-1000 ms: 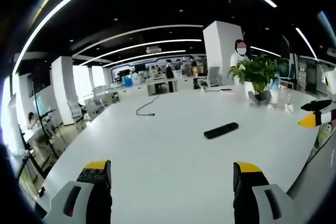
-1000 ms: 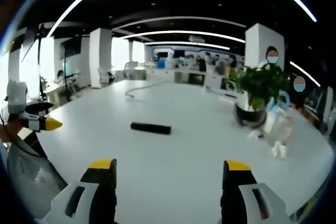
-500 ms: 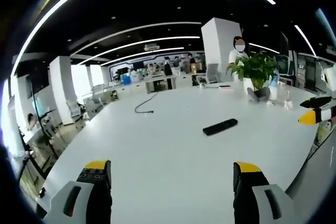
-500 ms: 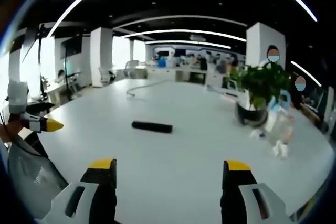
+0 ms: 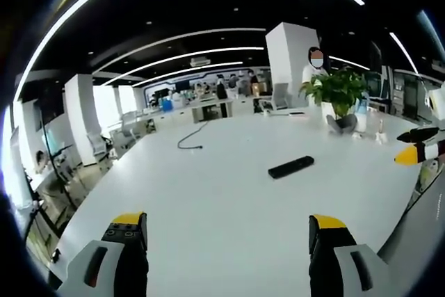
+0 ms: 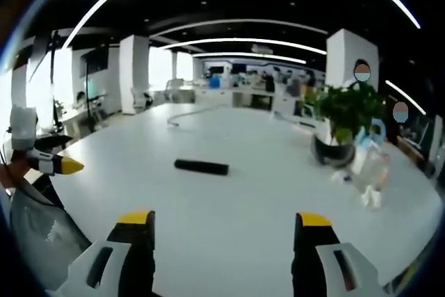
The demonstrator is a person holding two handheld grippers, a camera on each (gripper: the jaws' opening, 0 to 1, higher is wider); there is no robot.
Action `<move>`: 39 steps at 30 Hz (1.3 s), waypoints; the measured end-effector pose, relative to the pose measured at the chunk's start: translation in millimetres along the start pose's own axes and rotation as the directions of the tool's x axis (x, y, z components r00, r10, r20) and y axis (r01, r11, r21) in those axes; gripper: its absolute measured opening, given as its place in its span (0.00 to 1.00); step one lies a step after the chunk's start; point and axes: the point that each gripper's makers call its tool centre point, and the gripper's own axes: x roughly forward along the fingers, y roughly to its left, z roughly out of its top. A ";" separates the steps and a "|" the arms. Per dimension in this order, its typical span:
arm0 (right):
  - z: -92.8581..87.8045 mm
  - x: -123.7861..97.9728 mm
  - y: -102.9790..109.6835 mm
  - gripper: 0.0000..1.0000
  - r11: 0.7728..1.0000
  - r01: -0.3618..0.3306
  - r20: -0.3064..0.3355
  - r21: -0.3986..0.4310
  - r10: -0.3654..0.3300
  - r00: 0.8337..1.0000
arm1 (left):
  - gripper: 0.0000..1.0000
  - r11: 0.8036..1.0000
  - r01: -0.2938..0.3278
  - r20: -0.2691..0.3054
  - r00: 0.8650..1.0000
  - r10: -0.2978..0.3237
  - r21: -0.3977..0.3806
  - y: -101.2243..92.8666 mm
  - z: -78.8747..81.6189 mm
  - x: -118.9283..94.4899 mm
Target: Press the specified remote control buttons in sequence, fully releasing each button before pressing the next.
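Table: big white glossy table [image 5: 208, 193], takes up most of the room in front of both grippers, bare surface nearly everywhere.
Remote: slim black bar-shaped remote control [image 5: 291, 166] lying flat out in the open middle of the table; in the right gripper view it sits [image 6: 201, 167] ahead and a bit left of centre, well apart from both grippers.
Left gripper: black jaws with yellow tips and grey bodies [image 5: 228, 231], spread wide, nothing between them, hovering over the near edge of the table.
Right gripper: same build [image 6: 226, 229], jaws also wide apart and holding nothing. Its yellow-tipped nose pokes into the left gripper view at the right edge [image 5: 419, 152], and the left one shows up at the left edge of the right gripper view [image 6: 49, 161].
In the way: honestly nothing, plain white tabletop between either pair of jaws and the remote.
Plant: leafy green plant in a dark round pot [image 6: 342, 119], off to the right of the remote at the far side of the table, well apart from it.
Near the plant: clear plastic bag with something pale blue in it [image 6: 368, 161], just beside the pot, plus a couple of small white bits on the table I can't make out.
Cable: thin dark cable [image 5: 191, 140] snaking across the far part of the table, nowhere near the remote.
Background: white square pillar [image 5: 290, 60], a person standing behind the plant, rows of desks and chairs, long curved ceiling light strips.
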 end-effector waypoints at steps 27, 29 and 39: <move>-0.6 0.4 2.4 0.81 1.000 -0.012 -0.006 0.004 0.012 1.000 | 1.00 0.995 -0.015 -0.014 1.000 0.016 0.095 -3.8 -1.9 1.5; -0.4 0.4 2.0 0.80 1.000 -0.010 -0.004 0.001 0.010 1.000 | 1.00 0.994 -0.017 -0.018 1.000 0.019 0.105 -4.0 -2.8 1.8; -1.7 -0.5 1.5 0.80 1.000 -0.009 -0.012 -0.002 0.009 1.000 | 1.00 0.989 -0.012 -0.020 1.000 0.015 0.146 -9.0 -2.5 1.2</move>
